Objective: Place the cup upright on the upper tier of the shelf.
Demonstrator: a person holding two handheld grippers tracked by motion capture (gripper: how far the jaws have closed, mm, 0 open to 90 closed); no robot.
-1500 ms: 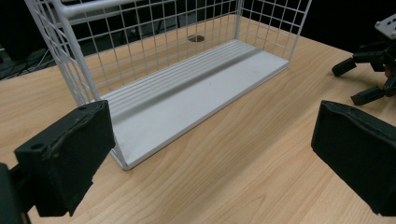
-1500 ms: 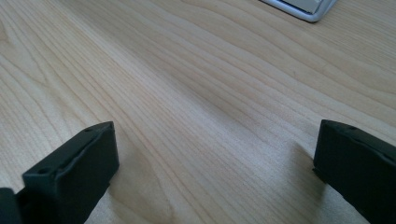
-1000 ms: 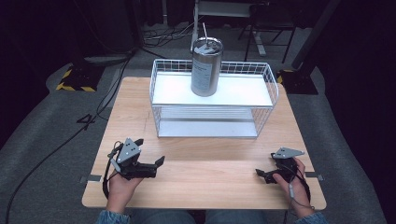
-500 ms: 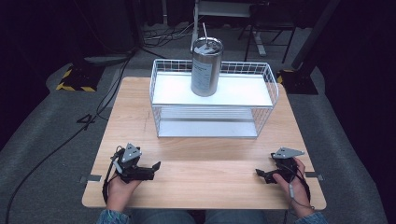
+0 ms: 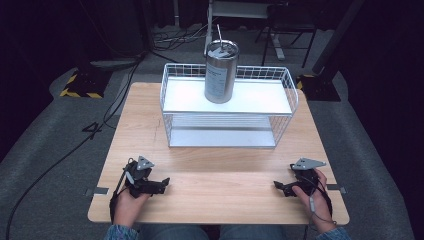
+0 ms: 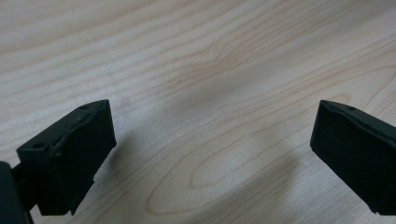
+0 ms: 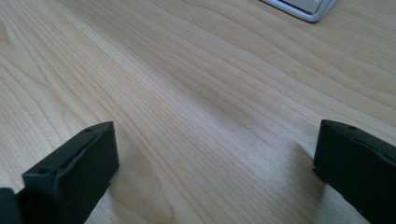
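Note:
A steel tumbler [image 5: 220,71] with a lid and a straw stands upright on the top shelf of a white wire rack [image 5: 227,106] at the far middle of the wooden table [image 5: 220,187]. My left gripper [image 5: 161,184] rests on the table at the near left, open, its jaws wide apart over bare wood [image 6: 210,140]. At the near right, my right gripper [image 5: 278,186] lies on the table, open too, with nothing between its jaws [image 7: 215,154]. Both grippers point toward the table's middle, well short of the rack.
The rack has a lower shelf [image 5: 222,136] with nothing on it; a corner of its base [image 7: 303,8] appears in the right gripper view. Grey floor, cables [image 5: 60,160] and dark stands surround the table. Bare wood lies between the two grippers.
My left gripper has moved back toward the near edge of the table and settled lower. The right gripper, the tumbler and the rack have not moved.

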